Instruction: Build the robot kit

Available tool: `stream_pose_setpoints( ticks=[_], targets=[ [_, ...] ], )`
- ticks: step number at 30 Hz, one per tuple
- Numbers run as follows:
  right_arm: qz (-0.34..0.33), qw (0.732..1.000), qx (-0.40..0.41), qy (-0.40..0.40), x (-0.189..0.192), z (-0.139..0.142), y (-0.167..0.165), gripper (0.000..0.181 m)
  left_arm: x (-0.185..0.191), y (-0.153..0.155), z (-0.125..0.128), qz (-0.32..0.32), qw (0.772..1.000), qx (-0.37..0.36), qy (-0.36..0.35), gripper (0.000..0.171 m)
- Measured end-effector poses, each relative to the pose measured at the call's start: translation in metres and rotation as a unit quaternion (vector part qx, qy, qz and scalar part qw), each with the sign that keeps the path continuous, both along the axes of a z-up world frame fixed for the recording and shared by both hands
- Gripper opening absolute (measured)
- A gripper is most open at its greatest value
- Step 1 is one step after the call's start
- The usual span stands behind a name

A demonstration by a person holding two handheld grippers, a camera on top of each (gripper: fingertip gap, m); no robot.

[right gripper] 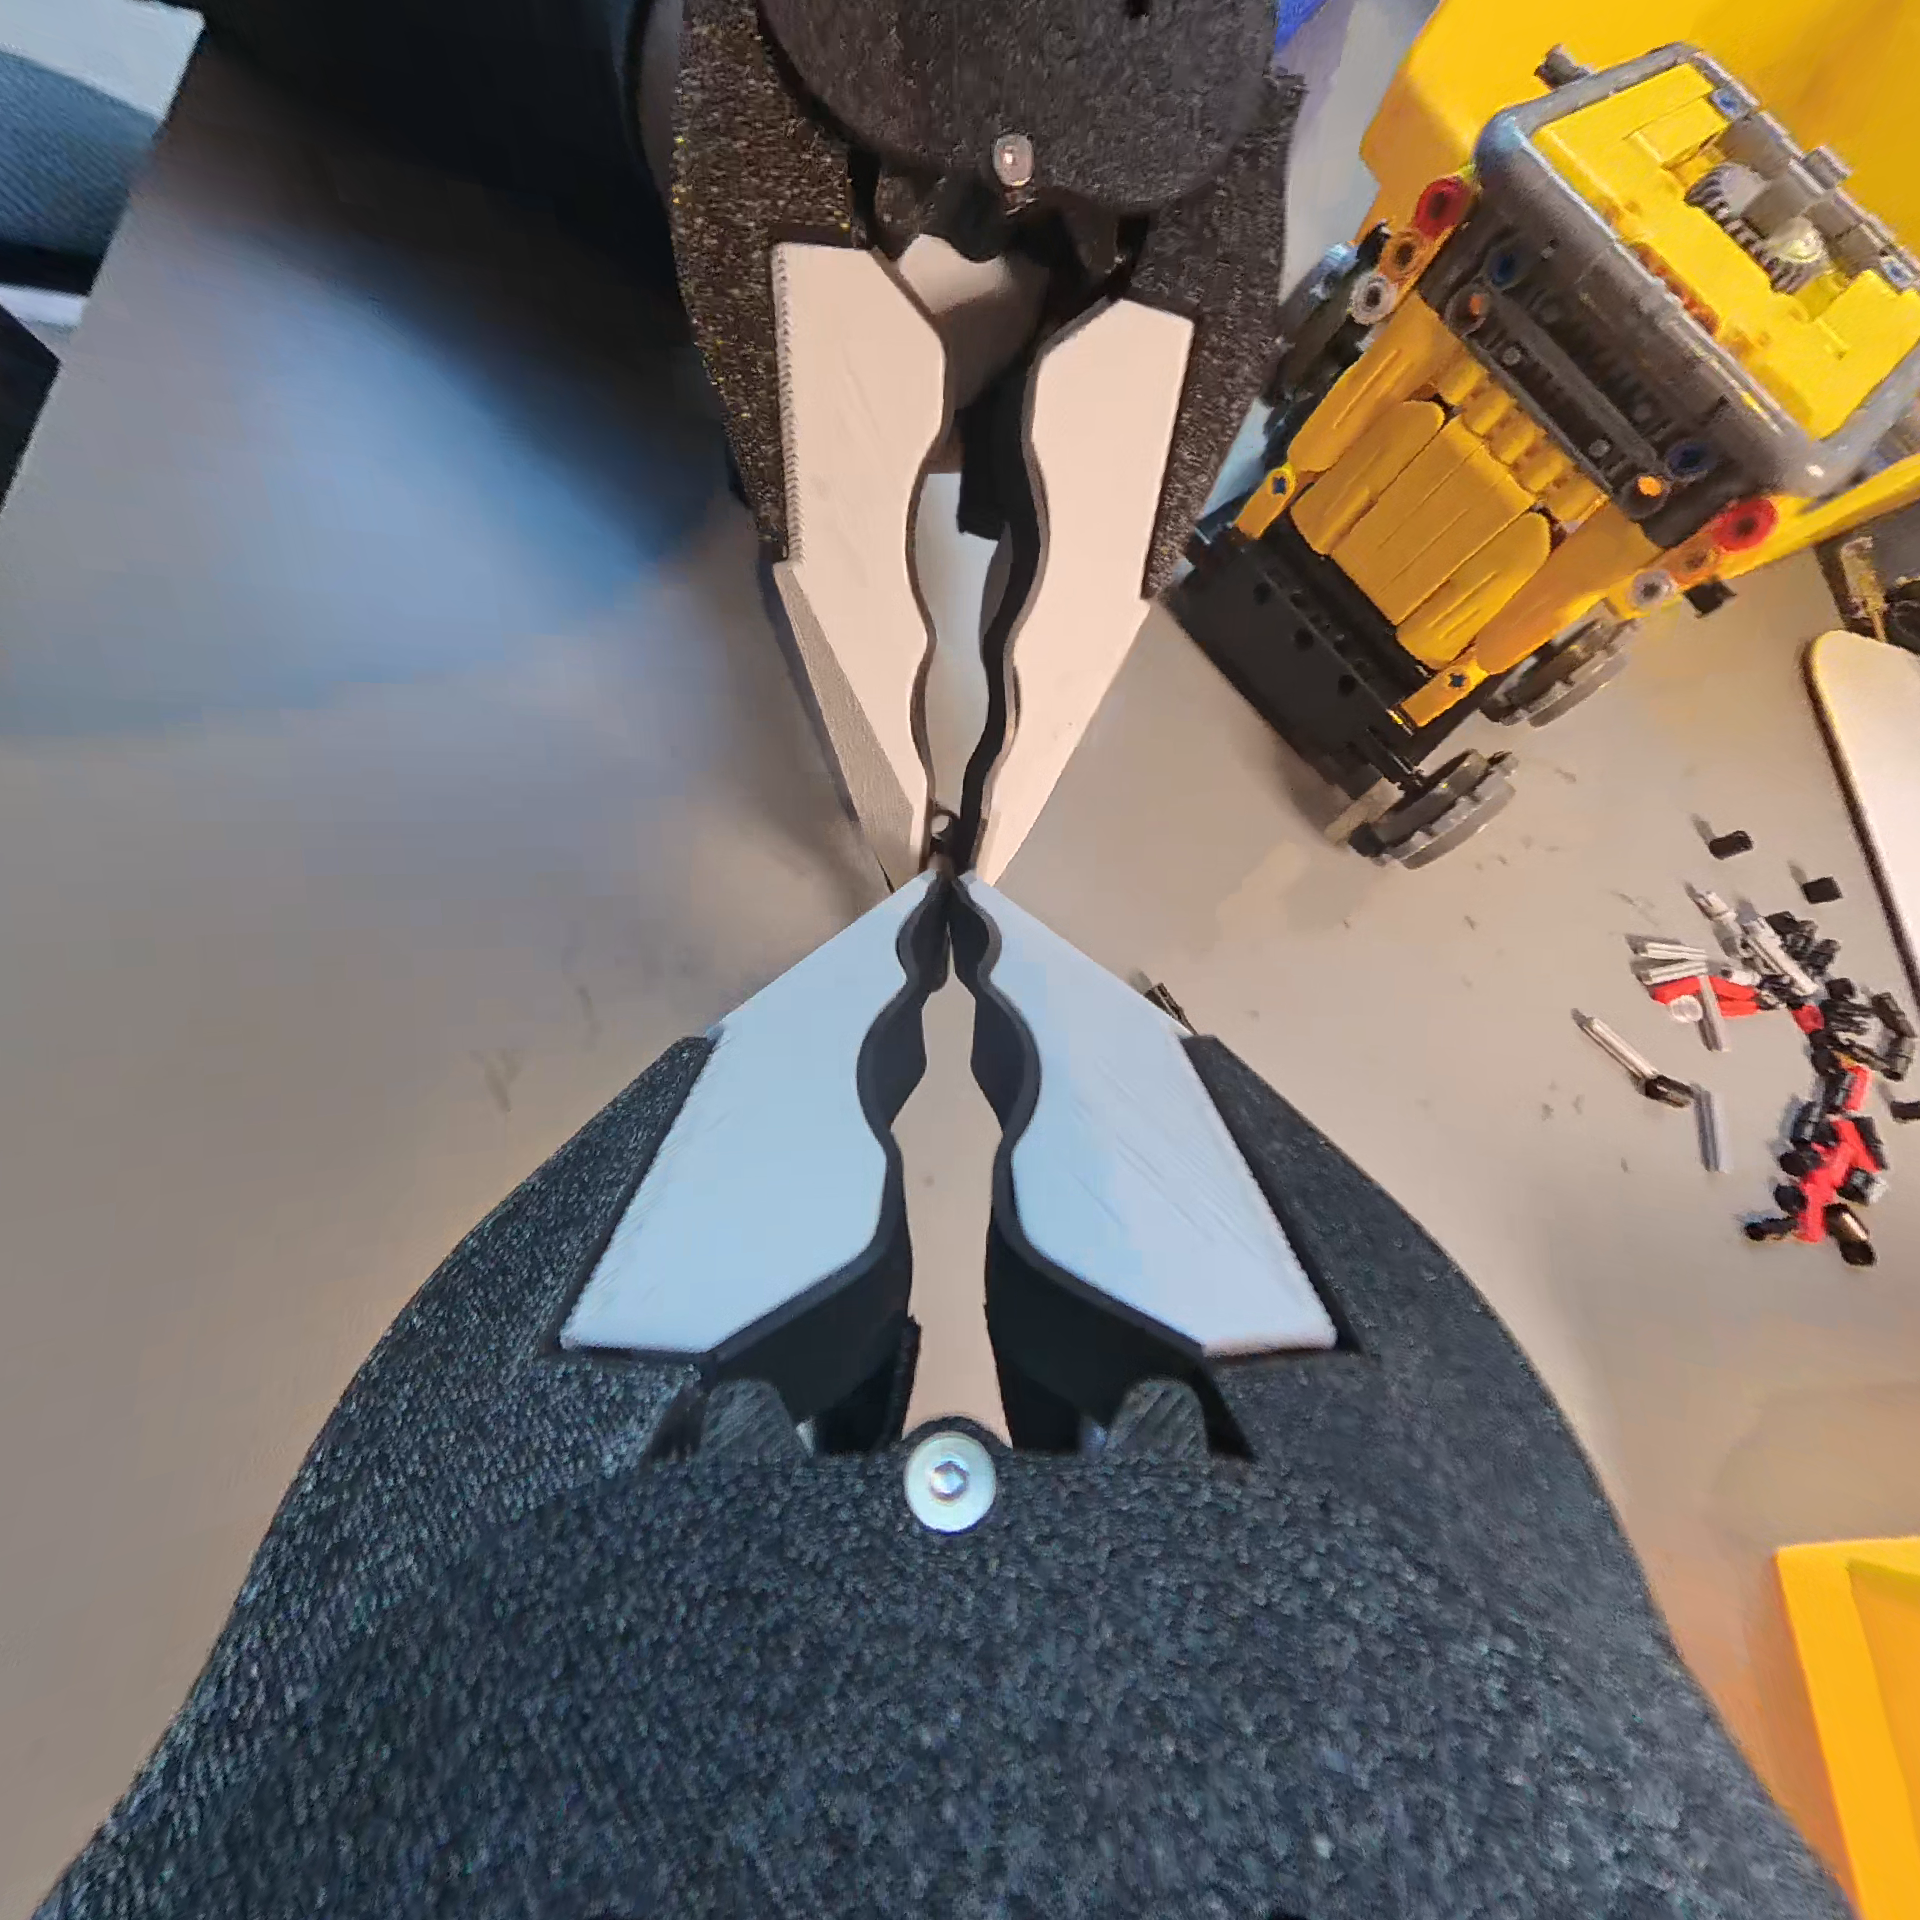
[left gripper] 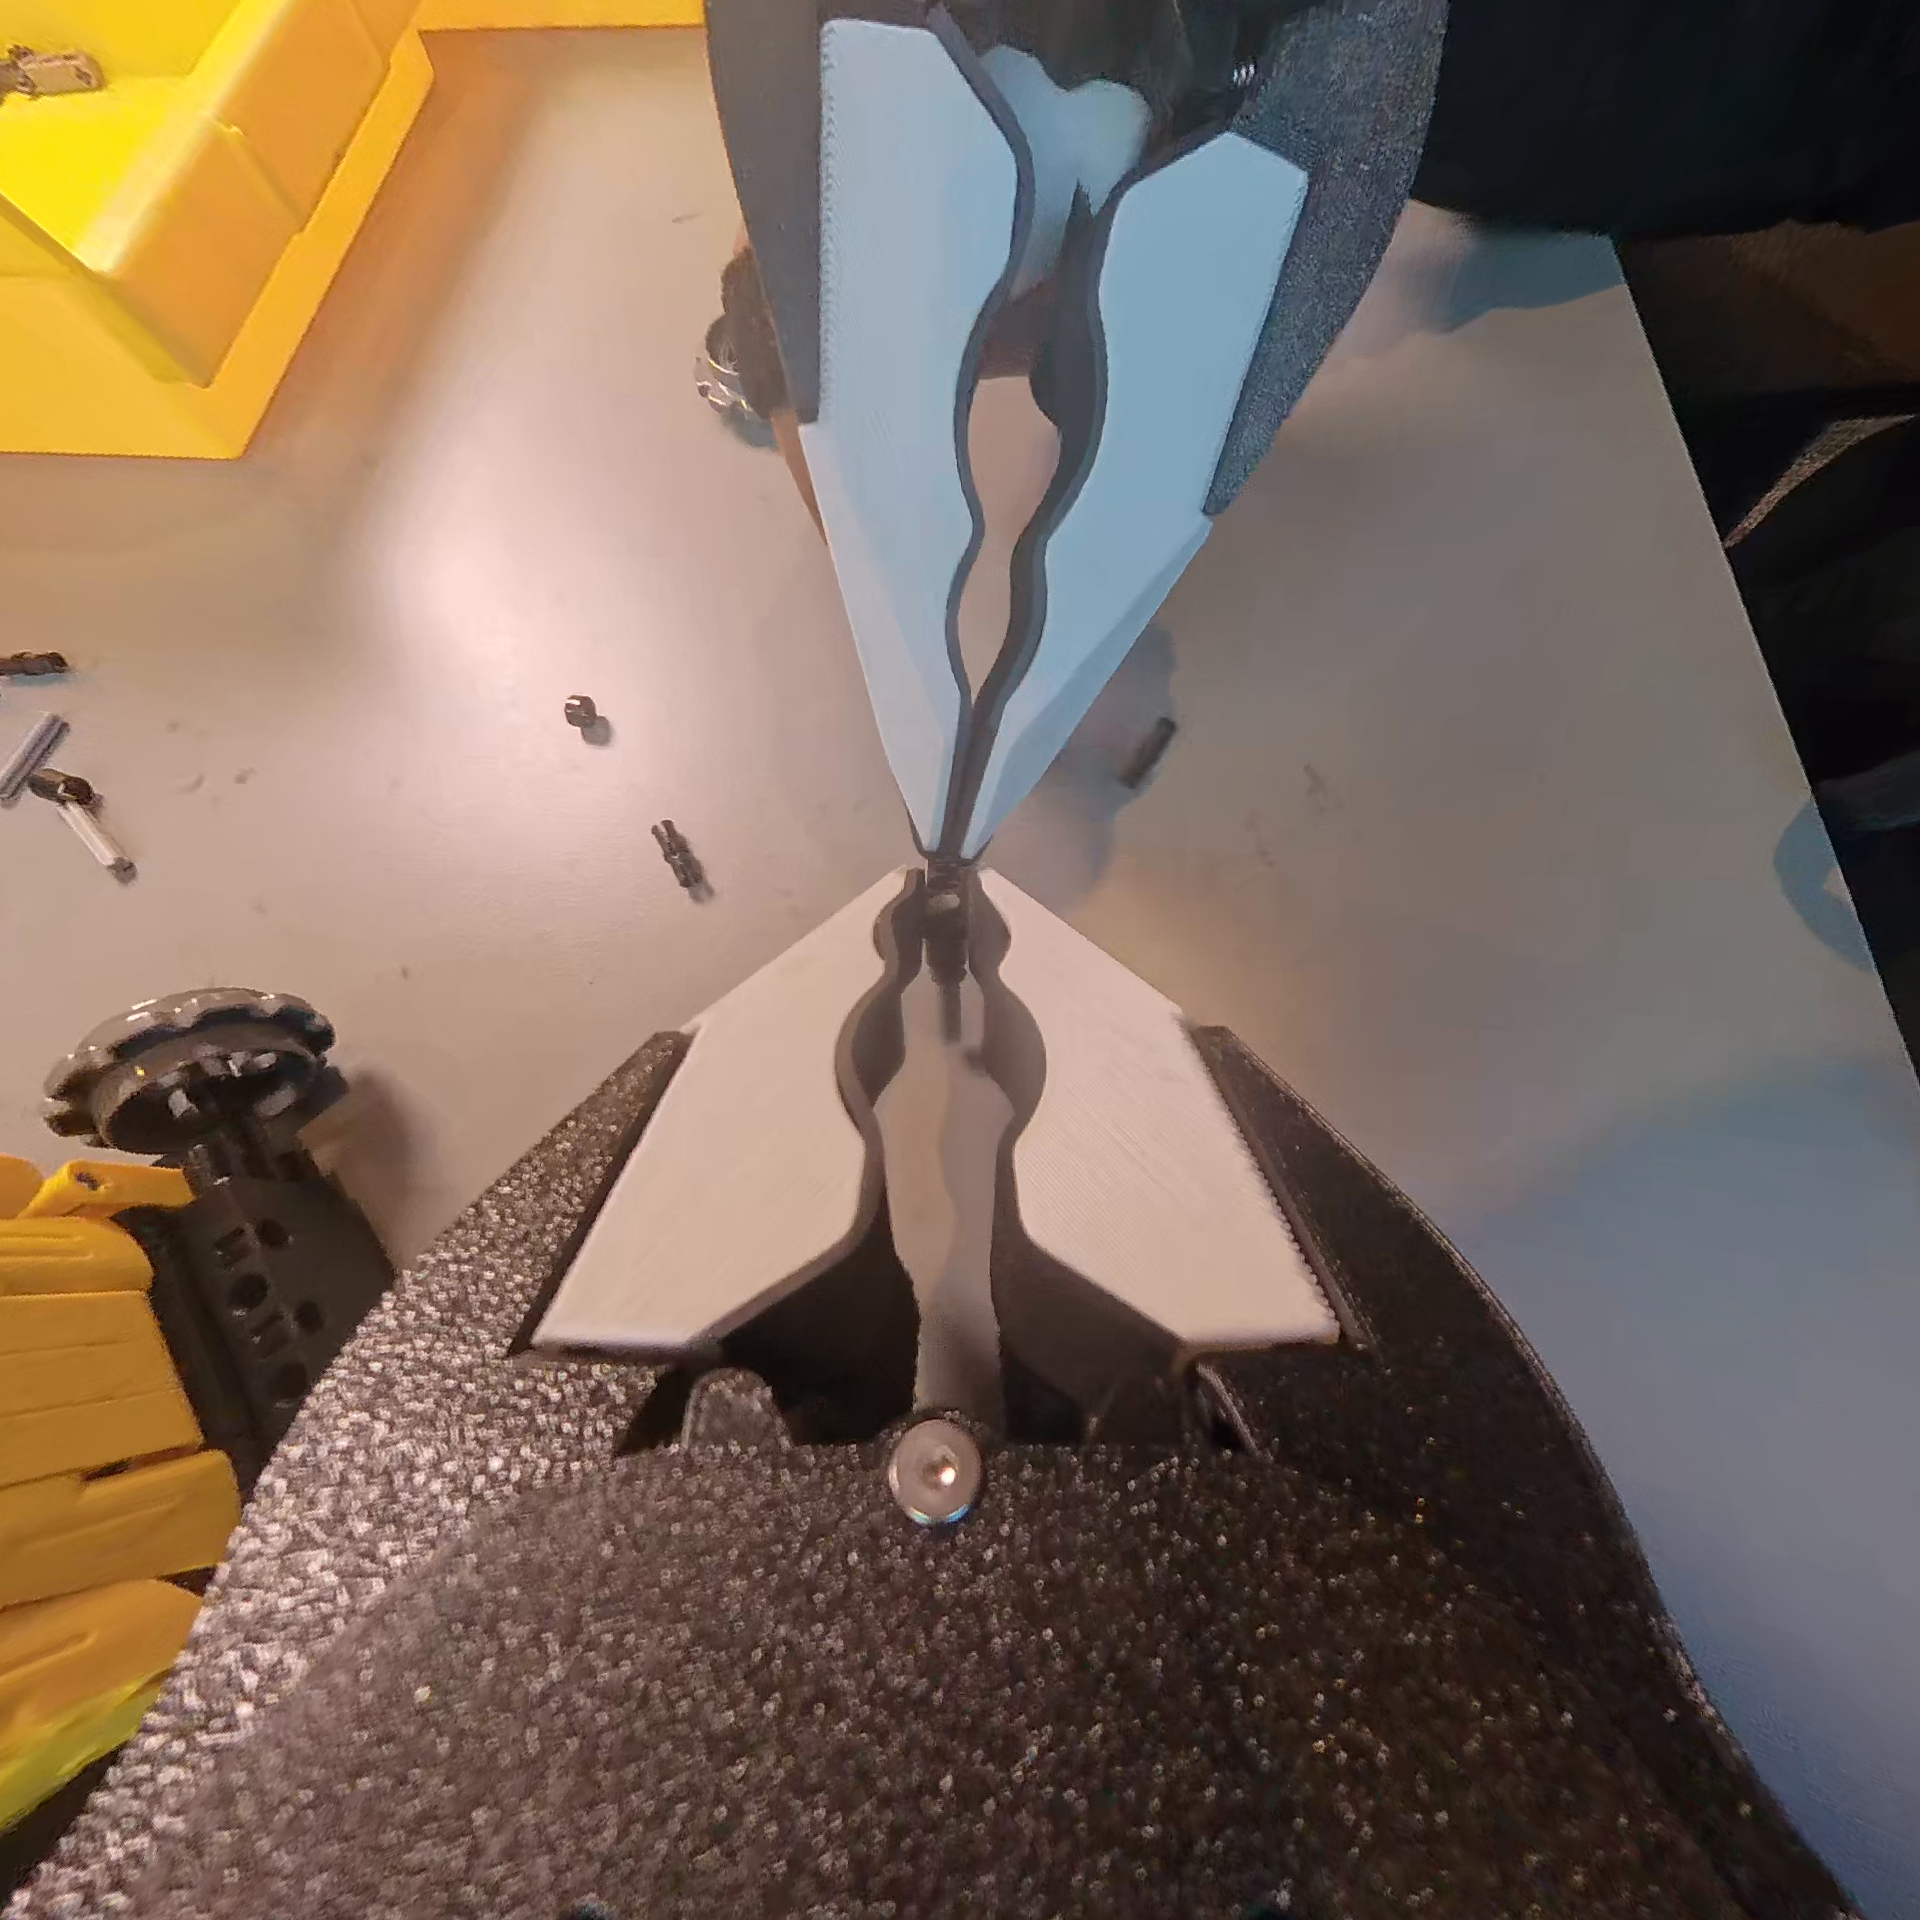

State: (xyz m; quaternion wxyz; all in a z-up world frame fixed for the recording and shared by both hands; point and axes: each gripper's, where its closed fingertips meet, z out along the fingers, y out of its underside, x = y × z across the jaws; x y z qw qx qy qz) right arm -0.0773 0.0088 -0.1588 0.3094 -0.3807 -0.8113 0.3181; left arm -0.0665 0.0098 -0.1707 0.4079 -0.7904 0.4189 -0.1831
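Meeting tip to tip above the pale grey counter (left gripper: 416, 540), the left gripper (left gripper: 943, 904) and the right gripper (right gripper: 948, 894) are seen pinching opposite ends of one small black pin-like connector (left gripper: 943, 940). In the left wrist view the left jaws are pressed together on the pin's near end, with its thin shaft showing in the gap behind the tips; the right gripper enters from twelve o'clock and its jaws are likewise closed on the far end. In the right wrist view the same piece is almost hidden between the two sets of tips, so its exact shape cannot be told.

No goal can be read from the pictures, so only the present state is given: the pin is held clear of the counter by both grippers, and whether it is one piece or two being joined cannot be told.

A yellow and black toy vehicle built of bricks (right gripper: 1538, 416) is seen at two o'clock in the right wrist view, resting on the counter. A scatter of small black, red and grey pins (right gripper: 1787, 1060) lies at three o'clock there. A yellow plastic tray (left gripper: 177, 208) sits at ten o'clock in the left wrist view, and a few loose black pins (left gripper: 681, 852) lie at nine o'clock.
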Motion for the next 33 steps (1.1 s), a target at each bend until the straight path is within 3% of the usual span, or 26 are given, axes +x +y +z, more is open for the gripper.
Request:
stream_pose_setpoints(
  ticks=[6,11,15,21,27,33],
  targets=[
    [-0.005,0.998,-0.052,-0.045,0.026,0.0,0.011,0.008,-0.006,0.003,-0.003,0.011,1.0,0.005,0.02,0.005],
    [0.06,0.987,-0.075,-0.125,0.076,-0.015,-0.035,0.019,-0.007,0.004,-0.006,0.009,0.999,0.018,0.034,0.005],
    [0.069,0.981,-0.062,-0.171,0.103,-0.029,-0.059,0.019,-0.012,0.004,-0.021,0.008,0.995,0.021,0.094,0.005],
    [0.068,0.982,-0.034,-0.175,0.108,-0.033,-0.07,0.008,-0.014,0.008,-0.021,0.021,0.996,0.018,0.086,0.007],
    [0.075,0.981,-0.046,-0.171,0.106,-0.033,-0.07,0.004,-0.014,0.009,-0.012,0.027,0.998,0.015,0.053,0.02],
    [0.086,0.979,-0.051,-0.177,0.104,-0.033,-0.072,0.0,-0.011,0.0,0.001,-0.001,1.0,0.018,0.02,0.024]
  ],
)
